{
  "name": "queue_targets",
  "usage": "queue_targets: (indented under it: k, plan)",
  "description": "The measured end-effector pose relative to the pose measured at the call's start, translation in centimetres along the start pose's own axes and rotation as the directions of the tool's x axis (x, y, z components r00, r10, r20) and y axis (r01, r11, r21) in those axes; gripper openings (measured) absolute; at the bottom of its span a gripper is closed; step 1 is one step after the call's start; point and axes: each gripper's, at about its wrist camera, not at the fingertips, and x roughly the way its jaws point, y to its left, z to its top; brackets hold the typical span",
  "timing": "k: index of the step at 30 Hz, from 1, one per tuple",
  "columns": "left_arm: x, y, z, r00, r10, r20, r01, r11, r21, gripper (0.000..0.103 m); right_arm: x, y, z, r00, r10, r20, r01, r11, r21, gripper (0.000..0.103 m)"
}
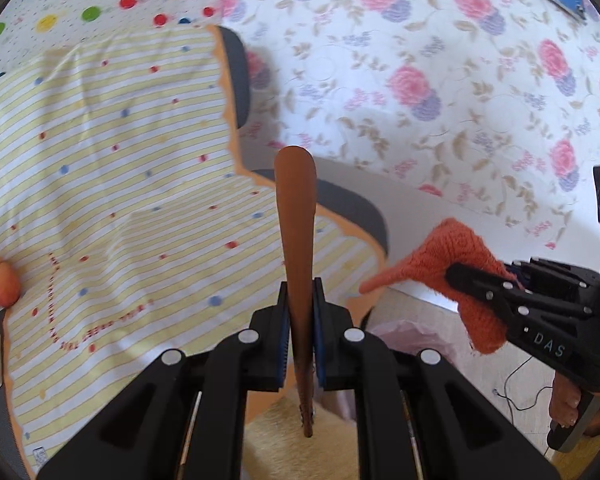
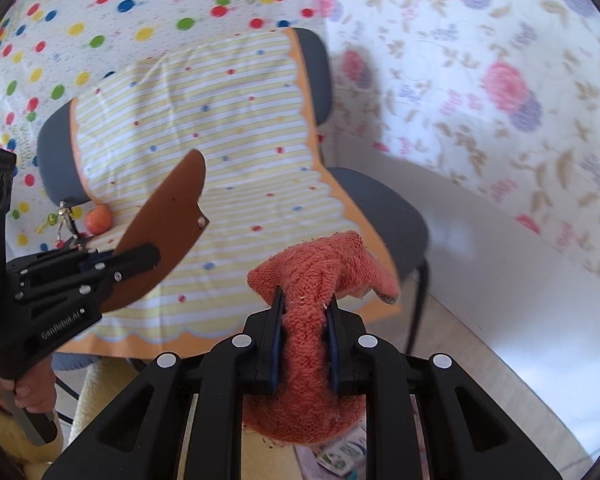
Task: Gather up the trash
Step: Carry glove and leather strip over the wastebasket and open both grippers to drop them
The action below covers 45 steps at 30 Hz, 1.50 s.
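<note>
Only right wrist view shows brown piece's flat face.

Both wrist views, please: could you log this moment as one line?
left gripper: shut on brown leather piece | right gripper: shut on orange cloth | both lifted off covered chair | apple on chair

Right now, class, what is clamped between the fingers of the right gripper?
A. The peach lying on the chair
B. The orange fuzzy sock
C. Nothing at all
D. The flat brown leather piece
B: in the right wrist view the right gripper is closed on the orange fuzzy sock, while the flat brown leather piece sits in the left gripper.
</note>
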Motion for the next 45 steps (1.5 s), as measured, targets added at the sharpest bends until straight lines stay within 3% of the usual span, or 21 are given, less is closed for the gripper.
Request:
queue_targets:
  k: [4,10,12,18,25,29,32,41,43,44,45]
  plan:
    - [0.9,-1.8,-0.7,0.999,-0.029,-0.014,0.029,1.000,0.001,0.008,-0.6,-2.3,-1.8,0.996,-0.064,-0.056,0.066,0.997,0.035,0.020]
    - [1.5,-2.3,-1.3,0.998,-0.039,-0.044,0.039,0.999,-0.009,0.008,1.0,-5.2,-4.0,0.987,-0.084,-0.139,0.098,0.991,0.092,0.027]
    - [1.5,-2.3,-1.3,0.998,-0.037,-0.046,0.037,0.999,-0.010,0.008,1.5,-5.8,-4.2,0.984,-0.095,-0.149,0.111,0.988,0.105,0.040]
    - [1.6,-2.6,-1.2,0.997,-0.056,-0.053,0.055,0.998,-0.005,0.008,1.0,-6.7,-3.9,0.989,-0.097,-0.115,0.112,0.986,0.126,0.047]
    - [2.3,-4.2,-1.6,0.989,-0.126,-0.084,0.128,0.991,0.027,0.008,-0.8,-7.1,-3.2,0.996,-0.081,-0.034,0.085,0.984,0.156,0.050]
    - [3.8,-5.5,-2.6,0.970,-0.193,-0.145,0.202,0.978,0.049,0.008,-1.3,-7.6,-3.0,0.998,-0.069,0.002,0.067,0.981,0.182,0.050]
    - [5.0,-7.1,-3.1,0.964,-0.197,-0.178,0.216,0.972,0.096,0.008,-1.7,-8.1,-3.0,0.997,-0.069,0.016,0.065,0.979,0.194,0.050]
    - [5.8,-11.6,-3.0,0.947,-0.269,-0.175,0.301,0.934,0.193,0.009,-3.5,-10.6,-3.8,0.993,-0.111,0.044,0.097,0.966,0.241,0.050]
    - [5.9,-12.4,-3.2,0.947,-0.270,-0.176,0.305,0.925,0.226,0.033,-3.9,-11.2,-3.9,0.991,-0.122,0.053,0.105,0.962,0.253,0.051]
    - [5.9,-12.7,-3.4,0.951,-0.259,-0.172,0.295,0.925,0.240,0.060,-4.1,-11.4,-3.9,0.991,-0.125,0.056,0.106,0.960,0.259,0.052]
    - [5.9,-12.7,-3.5,0.955,-0.247,-0.161,0.282,0.927,0.247,0.065,-4.1,-11.5,-4.0,0.990,-0.127,0.059,0.108,0.959,0.263,0.053]
